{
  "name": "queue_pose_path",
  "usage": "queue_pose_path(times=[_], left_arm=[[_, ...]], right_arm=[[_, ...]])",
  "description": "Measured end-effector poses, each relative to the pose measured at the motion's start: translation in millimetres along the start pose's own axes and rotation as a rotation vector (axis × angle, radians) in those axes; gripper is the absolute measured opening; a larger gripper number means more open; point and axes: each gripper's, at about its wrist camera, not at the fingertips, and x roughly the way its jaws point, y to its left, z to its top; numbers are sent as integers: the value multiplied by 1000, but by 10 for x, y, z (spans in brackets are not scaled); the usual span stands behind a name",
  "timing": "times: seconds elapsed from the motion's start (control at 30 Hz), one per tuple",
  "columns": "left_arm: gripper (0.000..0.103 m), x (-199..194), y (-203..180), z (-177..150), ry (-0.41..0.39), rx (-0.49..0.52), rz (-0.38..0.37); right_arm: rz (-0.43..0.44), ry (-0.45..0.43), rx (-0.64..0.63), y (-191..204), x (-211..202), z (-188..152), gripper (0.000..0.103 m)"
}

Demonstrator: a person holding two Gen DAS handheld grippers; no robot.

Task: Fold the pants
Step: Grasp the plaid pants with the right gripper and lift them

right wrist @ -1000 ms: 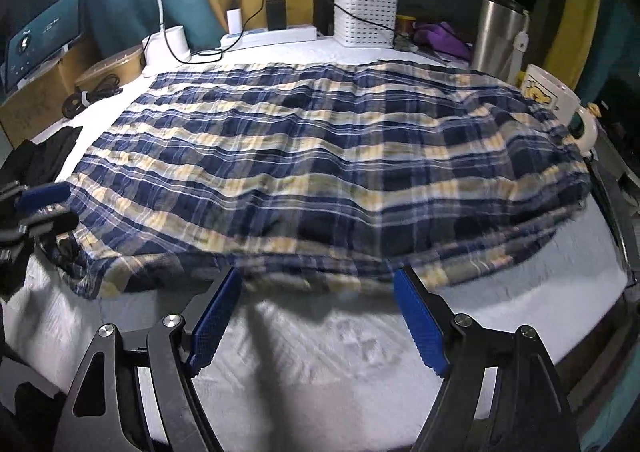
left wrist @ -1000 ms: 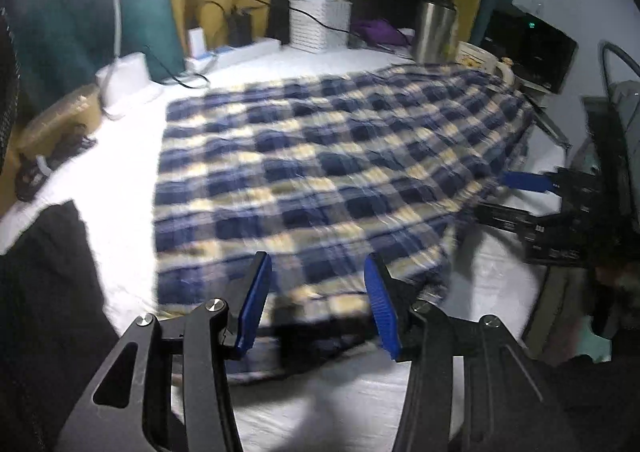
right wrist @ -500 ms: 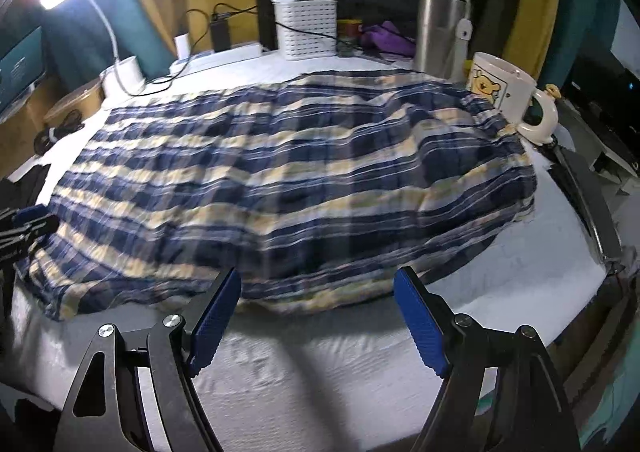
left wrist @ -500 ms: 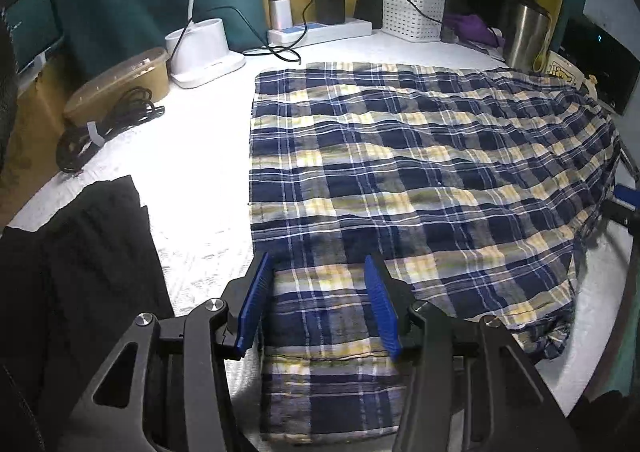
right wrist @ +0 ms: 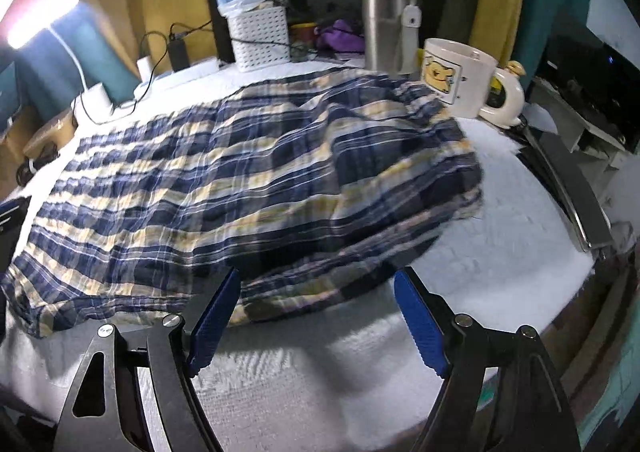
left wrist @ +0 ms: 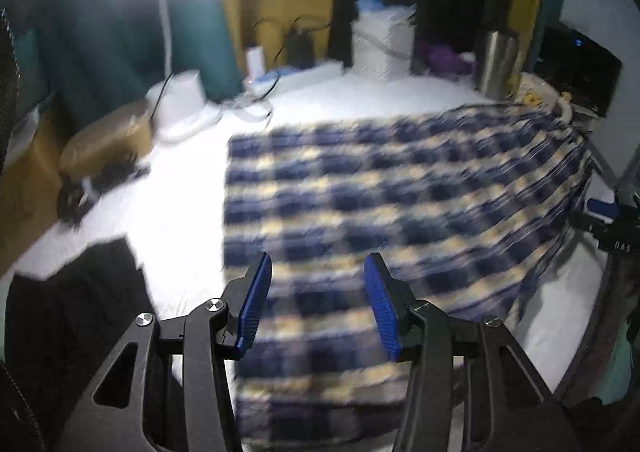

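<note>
A: Where are the plaid pants [right wrist: 224,180]?

B: Flat on the white table [right wrist: 500,212], apparently folded once; further folds remain.

A: Fingers?

B: Left gripper [left wrist: 316,304] and right gripper [right wrist: 316,324] spread wide, empty, the pants' near edge at twelve o'clock.

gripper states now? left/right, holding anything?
Left tongs: open, holding nothing, over the plaid pants.
Right tongs: open, holding nothing, at the near edge of the pants.
</note>
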Motion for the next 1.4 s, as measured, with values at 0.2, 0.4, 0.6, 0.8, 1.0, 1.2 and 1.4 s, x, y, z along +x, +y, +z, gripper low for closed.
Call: queue_pose_path(times=[0.2, 0.4, 0.6, 0.8, 1.0, 1.2, 1.4], left_arm=[[53, 39, -336, 292, -49, 43, -61], [68, 58, -632, 459, -72, 81, -123], [68, 153, -752, 521, -56, 98, -136], [68, 248, -651, 536, -39, 77, -114], [68, 386, -446, 547, -13, 46, -78], [68, 509, -286, 561, 11, 27, -43], [68, 581, -152, 556, 26, -3, -24]], right_arm=[[-2, -27, 51, -203, -125, -44, 93], [31, -26, 111, -381, -149, -80, 93], [101, 2, 147, -415, -22, -75, 93], [160, 18, 183, -440, 146, 20, 94], [178, 6, 208, -477, 307, 184, 100], [171, -8, 220, -543, 446, 356, 100], [194, -18, 262, -603, 556, 504, 100]])
